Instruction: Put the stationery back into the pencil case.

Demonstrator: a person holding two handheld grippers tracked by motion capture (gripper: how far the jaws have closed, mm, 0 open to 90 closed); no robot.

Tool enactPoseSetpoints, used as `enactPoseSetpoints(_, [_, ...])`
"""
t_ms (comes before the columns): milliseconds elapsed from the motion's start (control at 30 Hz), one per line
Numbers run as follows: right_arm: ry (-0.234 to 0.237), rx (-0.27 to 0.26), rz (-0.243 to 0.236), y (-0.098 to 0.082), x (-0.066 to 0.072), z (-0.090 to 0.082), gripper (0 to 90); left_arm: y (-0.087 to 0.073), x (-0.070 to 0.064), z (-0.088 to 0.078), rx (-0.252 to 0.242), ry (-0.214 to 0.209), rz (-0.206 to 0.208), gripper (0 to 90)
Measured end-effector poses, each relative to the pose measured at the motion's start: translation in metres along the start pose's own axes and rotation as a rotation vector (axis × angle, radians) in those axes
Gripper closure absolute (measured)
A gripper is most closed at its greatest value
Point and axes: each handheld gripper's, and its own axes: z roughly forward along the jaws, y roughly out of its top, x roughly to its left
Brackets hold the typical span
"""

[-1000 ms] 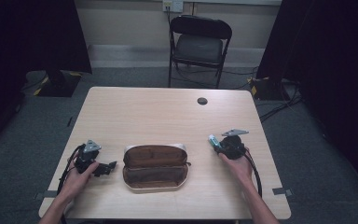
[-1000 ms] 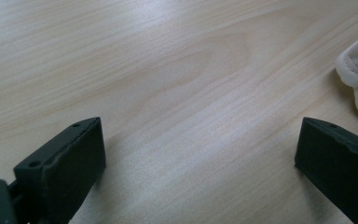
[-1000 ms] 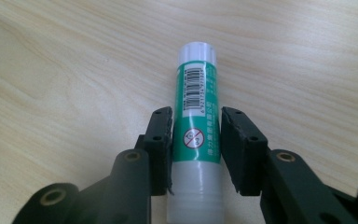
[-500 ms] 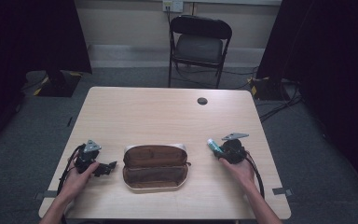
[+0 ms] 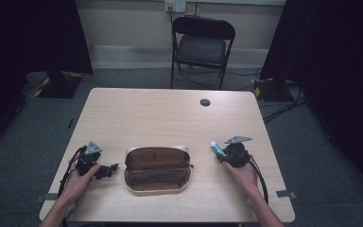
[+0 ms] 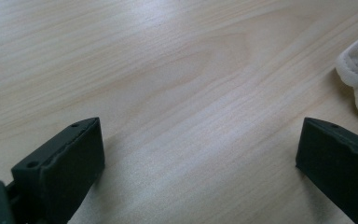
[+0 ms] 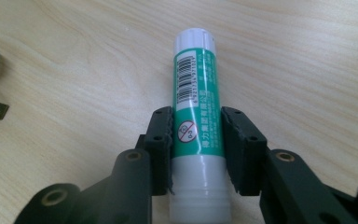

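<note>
One glue stick (image 7: pixel 196 98), green-labelled with white ends, is clamped between the jaws of the right gripper (image 7: pixel 196 149); its long axis is seen to run straight out along the jaws, the capped end pointing ahead and the base tucked back toward the gripper body. In the high view the glue stick (image 5: pixel 217 148) is carried low over the table (image 5: pixel 160 118) at the person's right, its tip aimed toward the open brown pencil case (image 5: pixel 157 169), which lies just beside it to the left. The right gripper (image 5: pixel 223 153) is therefore judged the nearer one for placing it inside. The left gripper (image 5: pixel 109 169) is held beside the case's other end, jaws spread wide with nothing between them. Bare tabletop is left beyond the case, and the near edge is close.
</note>
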Motion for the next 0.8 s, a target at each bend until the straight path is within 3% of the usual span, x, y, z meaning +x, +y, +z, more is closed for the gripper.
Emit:
enactPoseSetpoints(167, [-0.006, 0.002, -0.001, 0.001, 0.001, 0.000, 65.8, 0.000, 0.000, 0.000, -0.001, -0.003, 0.000, 0.0])
enactPoseSetpoints(233, [0.018, -0.003, 0.026, 0.000, -0.001, 0.000, 65.9, 0.000, 0.000, 0.000, -0.001, -0.003, 0.000, 0.0])
enactPoseSetpoints(400, [-0.011, 0.006, 0.003, 0.001, 0.000, -0.001, 66.0, 0.000, 0.000, 0.000, -0.001, -0.003, 0.000, 0.0])
enactPoseSetpoints(800, [0.040, -0.036, 0.065, 0.000, -0.005, -0.015, 66.1, 0.000, 0.000, 0.000, 0.000, -0.002, -0.001, 0.0])
